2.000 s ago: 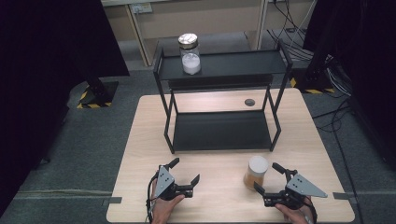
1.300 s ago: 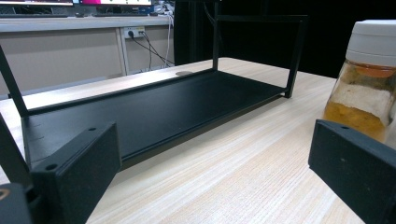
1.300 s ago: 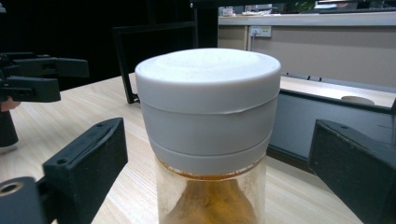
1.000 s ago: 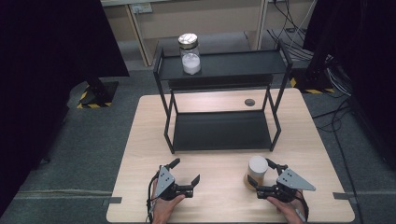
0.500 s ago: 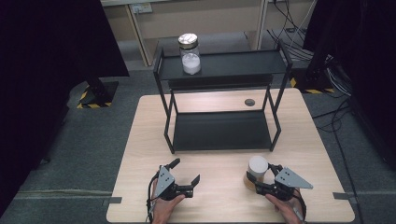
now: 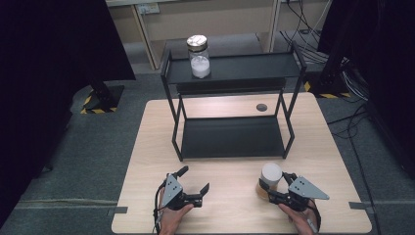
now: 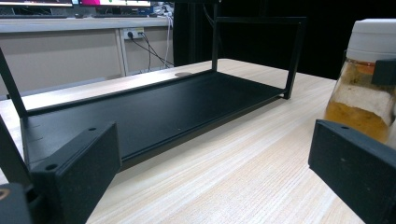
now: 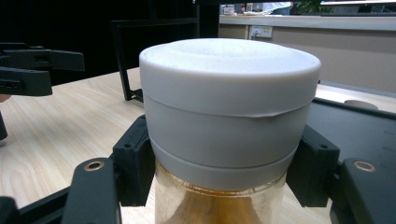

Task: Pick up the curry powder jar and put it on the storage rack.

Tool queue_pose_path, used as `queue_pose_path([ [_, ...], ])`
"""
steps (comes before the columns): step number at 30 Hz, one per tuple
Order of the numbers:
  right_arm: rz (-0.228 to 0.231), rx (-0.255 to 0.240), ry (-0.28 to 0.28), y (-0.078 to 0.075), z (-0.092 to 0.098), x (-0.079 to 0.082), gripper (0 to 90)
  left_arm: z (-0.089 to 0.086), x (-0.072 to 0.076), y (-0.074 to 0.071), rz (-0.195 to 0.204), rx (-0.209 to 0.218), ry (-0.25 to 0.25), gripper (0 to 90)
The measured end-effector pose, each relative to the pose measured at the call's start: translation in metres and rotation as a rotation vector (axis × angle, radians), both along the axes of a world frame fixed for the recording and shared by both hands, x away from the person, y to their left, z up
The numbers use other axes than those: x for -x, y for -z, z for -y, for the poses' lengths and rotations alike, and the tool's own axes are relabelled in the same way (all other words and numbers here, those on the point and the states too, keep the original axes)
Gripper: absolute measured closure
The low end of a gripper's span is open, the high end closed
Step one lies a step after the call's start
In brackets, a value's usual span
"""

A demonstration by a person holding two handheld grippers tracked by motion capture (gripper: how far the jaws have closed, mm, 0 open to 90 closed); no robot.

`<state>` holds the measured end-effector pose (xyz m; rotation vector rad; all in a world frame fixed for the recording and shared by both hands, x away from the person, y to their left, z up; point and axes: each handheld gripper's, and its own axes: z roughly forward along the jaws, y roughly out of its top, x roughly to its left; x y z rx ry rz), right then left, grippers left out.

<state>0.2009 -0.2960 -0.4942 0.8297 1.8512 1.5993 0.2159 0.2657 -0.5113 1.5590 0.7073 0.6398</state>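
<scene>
Your left tool (image 6: 195, 185) rests at the near left of the worktop (image 6: 147, 147), jaws spread wide with nothing between them. In the left gripper view those jaws frame bare wood, with the lower shelf of the black rack (image 7: 154, 112) beyond them.

The black rack stands at the middle of the worktop, toward its far side. On its top shelf, left of centre, stands a glass jar with a metal lid (image 6: 198, 56), about half full of white powder. A small dark round disc (image 6: 262, 107) sits in the worktop at the far right, just behind the rack's right legs.

At the near right, your right tool (image 6: 272, 188) has just closed its jaws on the white-lidded jar (image 6: 270, 179), which stands upright on the worktop in front of the rack's near right corner. In the right gripper view the black pads press on both sides of the jar just below the white lid (image 8: 229, 107), and amber-brown contents show through the glass beneath.
</scene>
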Motion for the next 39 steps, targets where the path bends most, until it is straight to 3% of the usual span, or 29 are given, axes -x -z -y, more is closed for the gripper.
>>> queue_pose_path([
  [26,0.016,0.003,-0.01,-0.032,0.002,-0.002,35.5,0.0,0.0,0.001,-0.002,-0.002,0.0,1.8],
  [39,0.029,-0.011,-0.031,-0.065,-0.001,-0.016,35.5,0.0,0.0,0.0,-0.002,-0.002,0.002,1.8],
])
